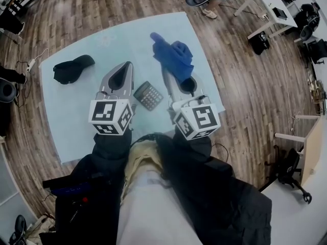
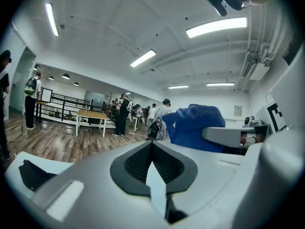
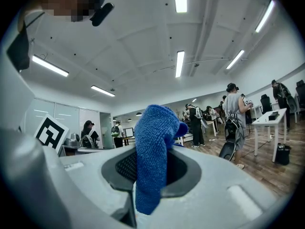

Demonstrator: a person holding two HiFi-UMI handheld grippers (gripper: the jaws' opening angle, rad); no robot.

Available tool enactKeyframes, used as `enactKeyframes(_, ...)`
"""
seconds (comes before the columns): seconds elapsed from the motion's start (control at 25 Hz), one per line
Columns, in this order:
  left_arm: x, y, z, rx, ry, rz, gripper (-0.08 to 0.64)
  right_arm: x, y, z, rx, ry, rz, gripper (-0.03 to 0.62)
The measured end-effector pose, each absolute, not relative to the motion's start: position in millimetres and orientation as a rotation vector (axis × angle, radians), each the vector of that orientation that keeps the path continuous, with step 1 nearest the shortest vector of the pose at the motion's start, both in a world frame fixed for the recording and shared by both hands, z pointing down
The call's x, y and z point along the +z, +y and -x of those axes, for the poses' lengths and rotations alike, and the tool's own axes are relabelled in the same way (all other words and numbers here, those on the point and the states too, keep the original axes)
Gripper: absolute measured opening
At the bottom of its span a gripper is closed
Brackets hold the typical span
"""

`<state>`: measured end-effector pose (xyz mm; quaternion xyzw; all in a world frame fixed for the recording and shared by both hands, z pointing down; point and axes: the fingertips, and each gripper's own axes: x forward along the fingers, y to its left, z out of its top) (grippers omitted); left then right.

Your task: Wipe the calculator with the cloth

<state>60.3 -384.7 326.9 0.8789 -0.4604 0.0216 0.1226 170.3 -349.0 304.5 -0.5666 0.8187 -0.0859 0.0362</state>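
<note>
Your right gripper (image 3: pixel 152 147) clamps the fluffy blue cloth (image 1: pixel 176 57) right of the flat grey calculator (image 1: pixel 148 95); your left gripper (image 2: pixel 152 144), opposite, is closed empty.

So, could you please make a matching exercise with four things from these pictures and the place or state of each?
1. blue terry cloth
2. dark grey rectangular calculator
3. black fabric cap
4. left tongs

a. at the pale blue table's left side
b. shut, holding nothing
c. clamped in the right tongs
d. on the table between both tongs

Pairs: 1-c, 2-d, 3-a, 4-b.
</note>
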Motion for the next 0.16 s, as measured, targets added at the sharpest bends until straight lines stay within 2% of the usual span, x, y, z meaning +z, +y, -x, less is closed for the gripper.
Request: enactKeyframes(0.16,328.6,-376.0,-67.3,0.069,-1.341,-2.565,-0.003,303.1,-339.8,-176.5,-0.255,2.516,1.742,0.089)
